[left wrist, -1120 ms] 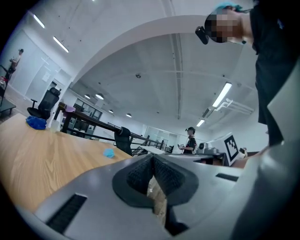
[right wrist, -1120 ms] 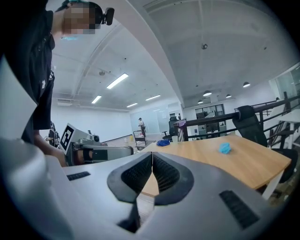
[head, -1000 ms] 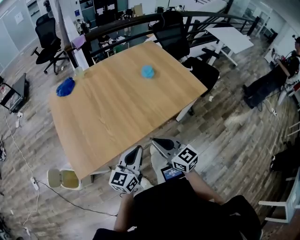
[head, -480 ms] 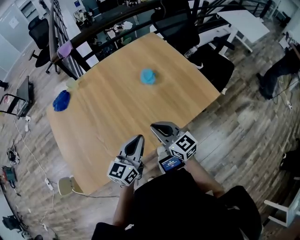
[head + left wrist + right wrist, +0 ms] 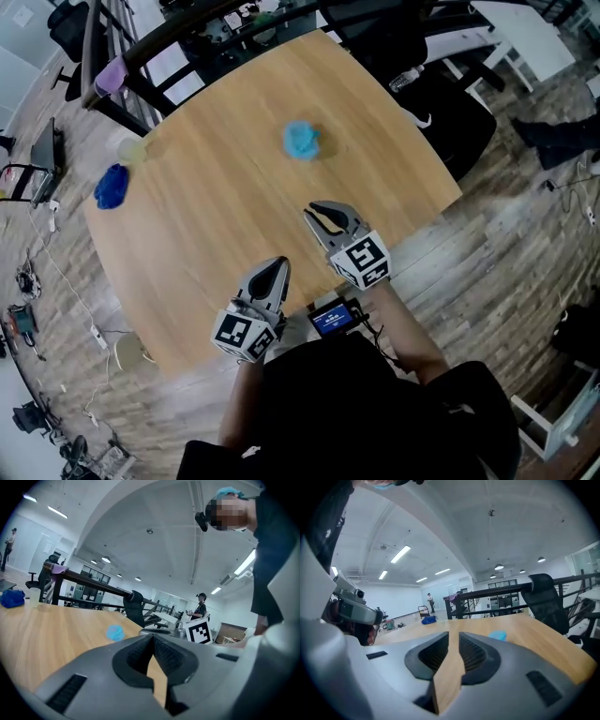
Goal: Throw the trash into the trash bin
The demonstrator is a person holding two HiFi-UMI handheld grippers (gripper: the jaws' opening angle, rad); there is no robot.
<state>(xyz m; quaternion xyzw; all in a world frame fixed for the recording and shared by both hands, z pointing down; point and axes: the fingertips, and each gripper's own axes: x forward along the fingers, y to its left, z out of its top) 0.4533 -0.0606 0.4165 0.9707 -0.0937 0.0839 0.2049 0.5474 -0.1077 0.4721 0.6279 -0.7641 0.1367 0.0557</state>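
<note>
Right gripper [image 5: 323, 216]: jaws a narrow slit apart, just been opening, nothing between them, only bare wood showing through the gap. Left gripper [image 5: 277, 267]: jaws pressed together at the tips, empty, low over the near edge of the table [image 5: 206, 244]. Light blue crumpled wad [image 5: 300, 139], the likely trash, lies ahead of the right gripper and well apart from it, toward the far side of the tabletop. Further out, at the left edge: a dark blue bundle [image 5: 110, 186] with a pale cup [image 5: 131, 150] just beside it (either might count as trash too; cannot say). Pale round shape [image 5: 127, 351] on the floor by the near-left corner may be the bin, but it is too blurred to be sure. Risks, as judged: the slit looks too narrow for the wad, so arriving like this would shove it along the smooth wood. A light wad could roll toward the far edge. A pinch on a loose fold might drop it on the way to a bin sitting low below the tabletop.
</note>
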